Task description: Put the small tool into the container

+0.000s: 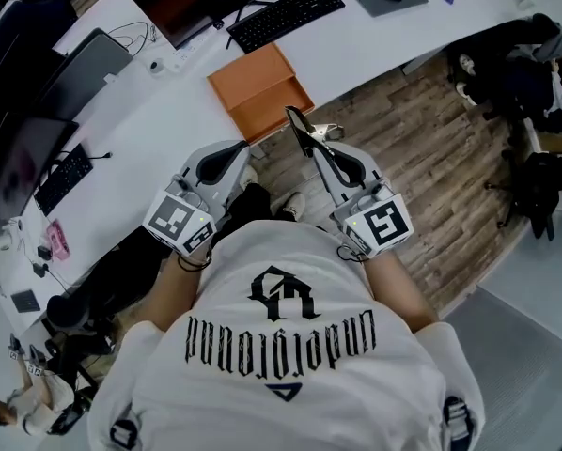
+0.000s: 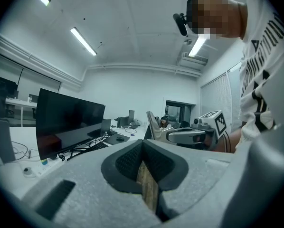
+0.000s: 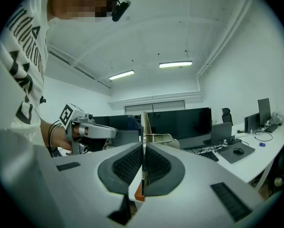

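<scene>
In the head view, the right gripper [image 1: 298, 120] sits just right of centre, its jaws clenched on the small tool [image 1: 324, 132], a thin metal piece held over the wooden floor [image 1: 403, 139]. In the right gripper view, the tool [image 3: 145, 125] stands edge-on between the pads. The orange container [image 1: 260, 90] lies open on the white worktop [image 1: 168, 120], near the tool and up-left of it. The left gripper [image 1: 241, 150], left of centre, has its jaws pressed together on nothing. A keyboard [image 1: 285, 15] and monitor [image 1: 182, 3] lie beyond the container, toward the top of the frame.
</scene>
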